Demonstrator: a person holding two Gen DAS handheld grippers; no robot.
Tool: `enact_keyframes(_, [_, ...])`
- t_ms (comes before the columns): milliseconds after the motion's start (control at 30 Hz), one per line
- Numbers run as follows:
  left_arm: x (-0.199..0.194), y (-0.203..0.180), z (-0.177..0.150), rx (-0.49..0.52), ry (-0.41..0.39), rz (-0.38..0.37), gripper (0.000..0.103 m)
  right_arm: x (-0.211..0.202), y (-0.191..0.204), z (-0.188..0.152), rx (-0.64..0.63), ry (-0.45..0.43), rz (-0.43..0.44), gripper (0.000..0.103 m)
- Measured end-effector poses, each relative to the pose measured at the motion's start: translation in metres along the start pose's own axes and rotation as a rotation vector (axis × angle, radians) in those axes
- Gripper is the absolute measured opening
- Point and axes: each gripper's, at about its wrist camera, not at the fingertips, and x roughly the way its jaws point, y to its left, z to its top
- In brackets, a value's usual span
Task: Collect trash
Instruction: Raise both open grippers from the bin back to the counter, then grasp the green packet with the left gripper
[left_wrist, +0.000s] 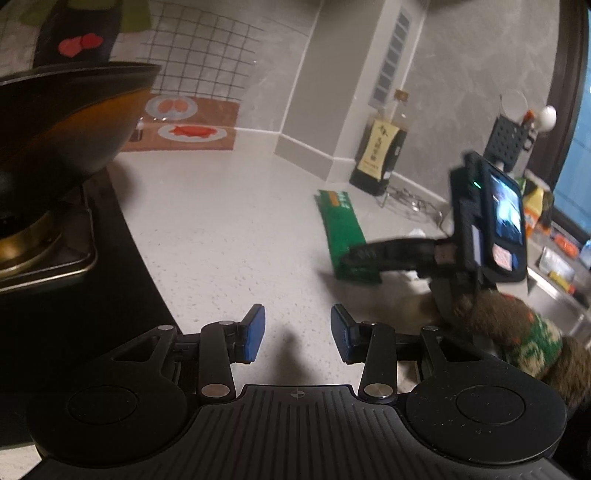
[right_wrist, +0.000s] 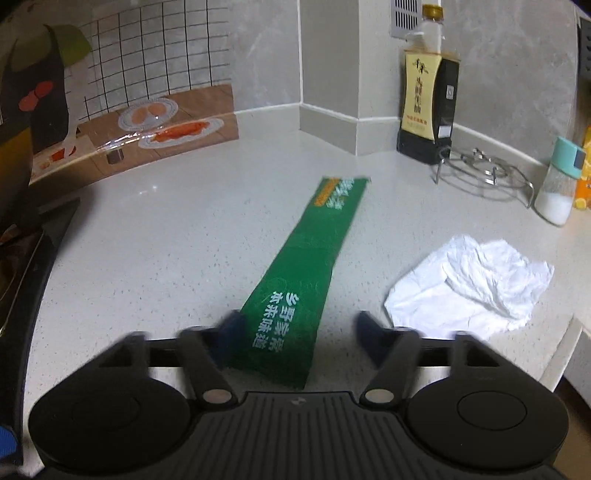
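Note:
A long green wrapper with white lettering lies flat on the white counter. Its near end sits between the spread fingers of my right gripper, which is open and low over it. A crumpled white tissue lies to the right of the wrapper. In the left wrist view, my left gripper is open and empty over bare counter. The green wrapper lies ahead to its right, with the right gripper over its near end.
A black wok on the stove stands at the left. A dark sauce bottle, a wire rack and a salt shaker stand by the back wall. A sink with packets is at the far right.

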Motion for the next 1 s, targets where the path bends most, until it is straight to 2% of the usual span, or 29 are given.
enact_keyframes(33, [0.0,0.001,0.001,-0.007,-0.003,-0.006,0.044,-0.004,0.0,-0.002,-0.011,0.002,0.005,0.032])
enact_keyframes(67, [-0.001,0.001,0.001,-0.008,-0.006,-0.012,0.044,-0.009,0.0,-0.003,-0.017,-0.002,0.014,0.029])
enact_keyframes(100, [-0.002,0.001,0.001,-0.007,-0.008,-0.018,0.044,-0.015,0.0,-0.006,-0.023,-0.005,0.027,0.021])
enact_keyframes(133, [-0.003,0.001,0.001,-0.005,-0.009,-0.024,0.044,-0.022,0.0,-0.009,-0.031,-0.008,0.04,0.018])
enact_keyframes(433, [-0.004,0.007,0.002,-0.038,-0.013,-0.079,0.044,-0.083,0.001,-0.045,-0.04,-0.011,0.146,0.016])
enact_keyframes(667, [0.004,0.001,0.005,-0.051,0.009,-0.114,0.044,-0.106,-0.003,-0.071,-0.012,0.023,0.211,0.017])
enact_keyframes(700, [0.005,-0.001,0.005,-0.047,0.006,-0.111,0.044,-0.108,-0.005,-0.073,-0.008,0.019,0.209,0.02])
enact_keyframes(767, [0.008,-0.004,0.006,-0.043,0.003,-0.094,0.044,-0.115,-0.011,-0.074,0.008,-0.004,0.213,0.034])
enact_keyframes(833, [0.014,-0.007,0.007,-0.043,0.006,-0.069,0.044,-0.128,-0.019,-0.077,0.011,-0.061,0.21,0.061])
enact_keyframes(933, [0.028,-0.019,0.011,-0.017,0.03,-0.048,0.044,-0.144,-0.032,-0.082,-0.02,-0.146,0.146,0.065])
enact_keyframes(1000, [0.04,-0.033,0.017,0.026,0.049,-0.042,0.044,-0.146,-0.043,-0.085,-0.018,-0.169,0.118,0.066])
